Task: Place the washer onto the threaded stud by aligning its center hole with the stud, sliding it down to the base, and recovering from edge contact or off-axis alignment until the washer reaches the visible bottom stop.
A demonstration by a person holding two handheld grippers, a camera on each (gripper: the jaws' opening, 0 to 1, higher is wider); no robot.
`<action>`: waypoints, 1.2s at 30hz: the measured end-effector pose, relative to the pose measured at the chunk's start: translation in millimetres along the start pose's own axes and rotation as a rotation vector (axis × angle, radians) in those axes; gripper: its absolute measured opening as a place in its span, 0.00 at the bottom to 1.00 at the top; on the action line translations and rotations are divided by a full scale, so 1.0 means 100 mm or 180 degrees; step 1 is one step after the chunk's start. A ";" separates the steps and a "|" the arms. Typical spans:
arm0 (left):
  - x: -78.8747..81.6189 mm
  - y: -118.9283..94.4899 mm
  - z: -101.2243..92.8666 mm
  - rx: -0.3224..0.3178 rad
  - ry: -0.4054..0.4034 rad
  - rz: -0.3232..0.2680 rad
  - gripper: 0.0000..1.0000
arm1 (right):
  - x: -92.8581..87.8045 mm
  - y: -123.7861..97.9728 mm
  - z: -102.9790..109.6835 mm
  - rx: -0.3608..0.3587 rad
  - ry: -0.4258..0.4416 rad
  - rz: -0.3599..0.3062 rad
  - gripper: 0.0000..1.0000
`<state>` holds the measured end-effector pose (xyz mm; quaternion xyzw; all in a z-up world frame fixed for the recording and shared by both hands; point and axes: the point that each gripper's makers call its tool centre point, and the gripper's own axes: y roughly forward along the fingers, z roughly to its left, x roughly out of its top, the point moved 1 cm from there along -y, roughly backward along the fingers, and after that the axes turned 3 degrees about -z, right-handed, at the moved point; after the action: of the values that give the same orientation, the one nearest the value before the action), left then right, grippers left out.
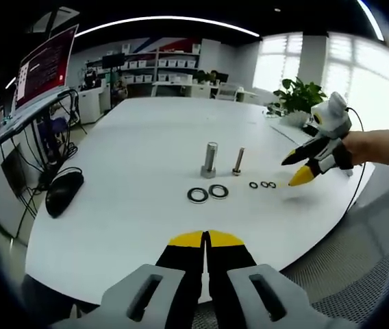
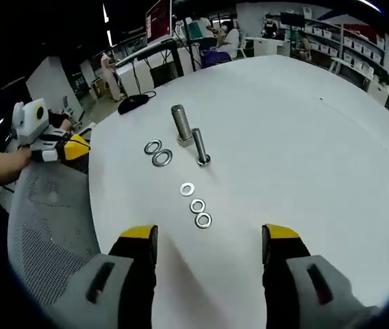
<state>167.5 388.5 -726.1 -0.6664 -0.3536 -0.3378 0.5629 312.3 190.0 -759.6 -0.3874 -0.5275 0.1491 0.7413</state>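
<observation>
Two bolts stand head-down on the white table (image 1: 133, 144): a thick stud (image 1: 210, 160) (image 2: 180, 123) and a thinner one (image 1: 238, 161) (image 2: 200, 147). Two large washers (image 1: 198, 195) (image 1: 218, 191) lie flat in front of the thick stud, seen also as large washers (image 2: 153, 147) (image 2: 161, 158). Three small washers (image 1: 265, 184) (image 2: 197, 205) lie in a short row near the thin stud. My left gripper (image 1: 206, 237) (image 2: 71, 147) is shut and empty, back at the table edge. My right gripper (image 2: 209, 236) (image 1: 297, 168) is open and empty, a little short of the small washers.
A black mouse (image 1: 64, 190) (image 2: 134, 101) lies near the table's end. A grey mesh chair (image 1: 359, 274) (image 2: 51, 219) sits at the table's near edge. A potted plant (image 1: 300, 96) stands at the far side, a monitor (image 1: 44, 65) to the left.
</observation>
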 end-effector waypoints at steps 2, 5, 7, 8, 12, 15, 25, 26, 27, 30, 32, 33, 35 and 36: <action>0.01 -0.01 0.00 -0.0006 -0.0005 -0.0011 0.00 | -0.03 -0.02 0.00 -0.0008 -0.0027 0.0012 0.64; 0.00 -0.01 0.00 -0.0004 -0.0010 -0.0003 0.00 | -0.10 -0.05 -0.01 -0.0029 -0.0131 0.0112 0.62; 0.00 0.00 -0.01 -0.0008 -0.0003 0.0007 0.00 | -0.15 -0.05 -0.01 -0.0035 -0.0223 0.0210 0.60; 0.00 0.00 -0.01 -0.0010 -0.0003 0.0010 0.00 | -0.16 -0.06 -0.01 -0.0043 -0.0256 0.0227 0.60; -0.01 -0.01 -0.01 -0.0008 -0.0014 0.0020 0.00 | -0.19 -0.05 0.01 -0.0001 -0.0418 0.0335 0.56; -0.01 -0.01 -0.01 -0.0009 -0.0012 0.0024 0.00 | -0.20 -0.03 0.00 0.0001 -0.0591 0.0470 0.55; -0.02 -0.01 -0.01 -0.0015 0.0009 0.0040 0.00 | -0.09 0.06 0.02 0.0073 -0.0843 0.0724 0.52; -0.02 -0.01 -0.01 -0.0015 0.0009 0.0041 0.00 | -0.06 0.06 0.03 0.0077 -0.0862 0.0727 0.52; -0.02 -0.01 -0.01 -0.0014 0.0008 0.0037 0.00 | -0.04 0.07 0.04 0.0086 -0.0867 0.0719 0.52; -0.02 -0.01 0.00 -0.0014 0.0004 0.0026 0.00 | 0.03 0.11 0.05 0.0108 -0.0919 0.0730 0.52; -0.02 -0.01 0.00 -0.0012 0.0009 0.0023 0.00 | 0.06 0.14 0.08 0.0139 -0.0967 0.0751 0.52; -0.02 -0.01 0.00 -0.0012 0.0008 0.0022 0.00 | 0.07 0.16 0.10 0.0174 -0.0990 0.0762 0.51; -0.01 0.00 0.00 -0.0017 0.0008 0.0020 0.00 | 0.10 0.19 0.13 0.0223 -0.1069 0.0806 0.48; -0.02 0.00 -0.01 -0.0018 0.0009 0.0024 0.00 | 0.10 0.20 0.13 0.0235 -0.1117 0.0835 0.46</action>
<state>166.3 387.8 -727.2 -0.6689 -0.3492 -0.3376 0.5627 308.2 215.3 -765.8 -0.3933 -0.5877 0.3286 0.6260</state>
